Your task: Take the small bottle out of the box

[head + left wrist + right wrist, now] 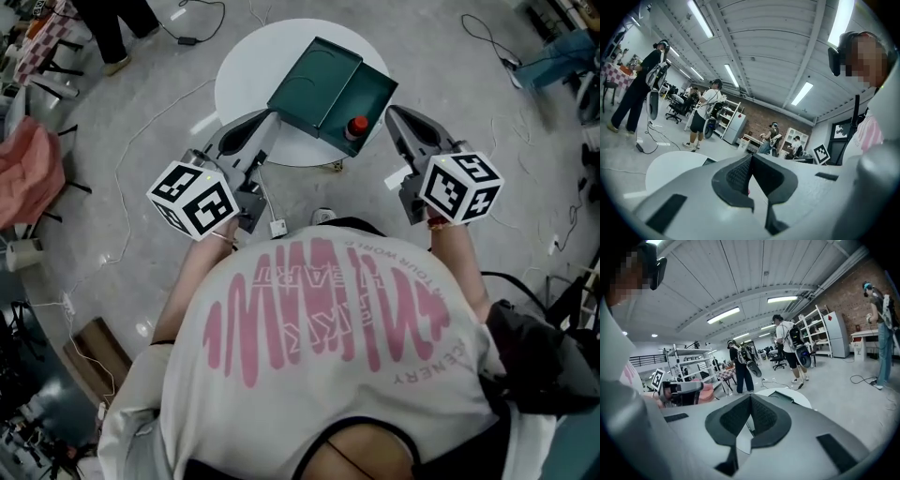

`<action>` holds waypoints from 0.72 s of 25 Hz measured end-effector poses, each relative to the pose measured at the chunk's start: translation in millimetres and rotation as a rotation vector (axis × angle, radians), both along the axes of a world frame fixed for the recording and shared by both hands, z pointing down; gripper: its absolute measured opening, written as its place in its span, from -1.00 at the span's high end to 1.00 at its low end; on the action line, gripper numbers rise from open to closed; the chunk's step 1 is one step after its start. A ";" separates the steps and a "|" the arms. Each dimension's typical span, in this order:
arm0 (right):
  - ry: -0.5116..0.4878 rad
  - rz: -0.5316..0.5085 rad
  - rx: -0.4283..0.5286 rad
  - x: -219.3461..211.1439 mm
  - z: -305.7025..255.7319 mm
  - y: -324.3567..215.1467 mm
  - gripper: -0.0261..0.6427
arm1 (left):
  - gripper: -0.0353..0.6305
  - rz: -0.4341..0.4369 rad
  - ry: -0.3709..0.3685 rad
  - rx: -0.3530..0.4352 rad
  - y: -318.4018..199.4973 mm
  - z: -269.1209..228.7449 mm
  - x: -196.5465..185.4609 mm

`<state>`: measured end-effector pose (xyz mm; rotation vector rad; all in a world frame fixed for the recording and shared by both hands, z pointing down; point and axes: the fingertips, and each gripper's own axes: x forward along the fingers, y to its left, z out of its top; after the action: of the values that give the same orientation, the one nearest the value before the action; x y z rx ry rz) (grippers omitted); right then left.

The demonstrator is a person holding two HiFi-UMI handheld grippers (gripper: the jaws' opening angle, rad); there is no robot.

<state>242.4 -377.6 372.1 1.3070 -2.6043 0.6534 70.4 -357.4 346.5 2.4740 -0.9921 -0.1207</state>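
Note:
A dark green box (328,89) lies open on the round white table (244,66), its lid flat toward the far left. The small bottle (356,127) with a red cap stands in the box's near right corner. My left gripper (271,115) is held up at the table's near left edge, its jaws shut and empty. My right gripper (392,112) is just right of the box, close to the bottle, also shut with nothing in it. Both gripper views look level over the table: the left gripper (751,158) and right gripper (750,398) show their pads meeting. The box edge (780,396) shows beyond the right jaws.
Cables trail over the grey floor around the table (141,122). A pink-covered chair (28,169) stands at the far left and cardboard (94,352) lies by my left side. Several people (705,115) stand in the room, with shelving (820,329) along the walls.

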 end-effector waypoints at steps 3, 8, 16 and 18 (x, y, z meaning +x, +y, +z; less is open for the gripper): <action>0.016 -0.035 -0.051 -6.5 28.3 -14.4 0.91 | 0.87 -0.072 -0.009 -0.011 -11.7 15.3 -10.2; 0.027 -0.068 -0.118 -7.1 66.0 -32.5 0.91 | 0.87 -0.159 -0.024 -0.084 -24.4 41.7 -24.1; 0.018 -0.103 -0.210 -8.2 117.4 -52.4 0.91 | 0.87 -0.206 -0.035 -0.168 -42.0 74.3 -29.4; 0.019 -0.117 -0.225 -7.1 125.8 -54.1 0.91 | 0.87 -0.215 -0.044 -0.187 -42.7 81.1 -28.3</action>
<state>235.2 -431.7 497.9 1.0806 -2.4832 0.8781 42.1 -400.1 427.6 2.2062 -1.2277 -0.0408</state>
